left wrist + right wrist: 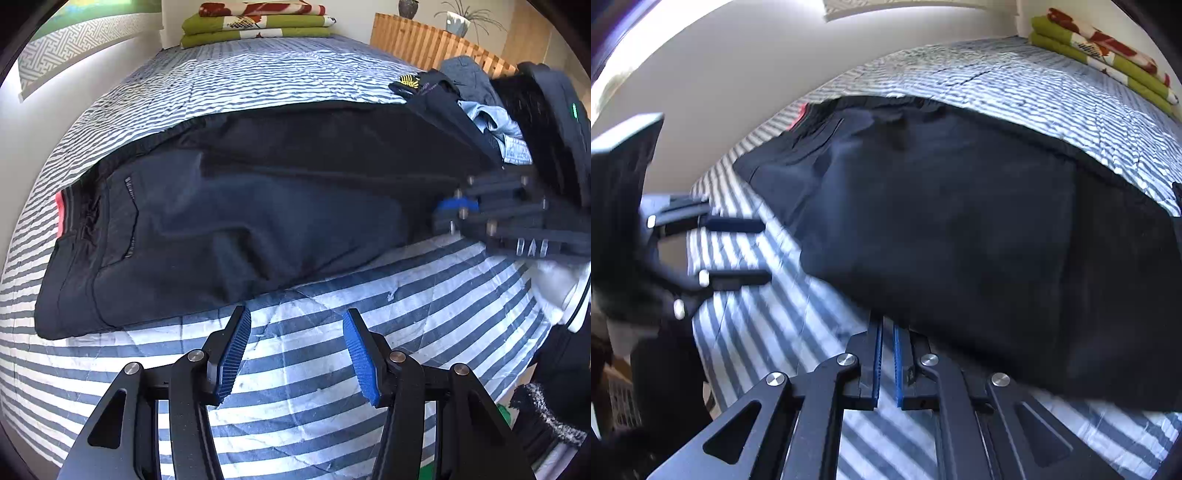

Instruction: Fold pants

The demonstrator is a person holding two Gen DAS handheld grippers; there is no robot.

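Dark navy pants (258, 206) lie flat across the striped bedspread (314, 369), waistband with a red tag (61, 214) at the left. My left gripper (295, 314) hovers open over bare bedspread just short of the pants' near edge, with nothing between its blue pads. In the right wrist view the left gripper (764, 251) shows open at the left, beside the pants (960, 221). My right gripper (888, 325) is shut, its tips at the pants' near edge; whether cloth is pinched I cannot tell. It appears blurred as the right gripper (458, 210) near the leg end.
Folded green and red blankets (258, 22) are stacked at the far end of the bed. A heap of other clothes (487, 114), including light blue denim, lies at the far right. A wooden slatted cabinet (424, 40) stands behind it. A white wall (720, 92) borders the waistband side.
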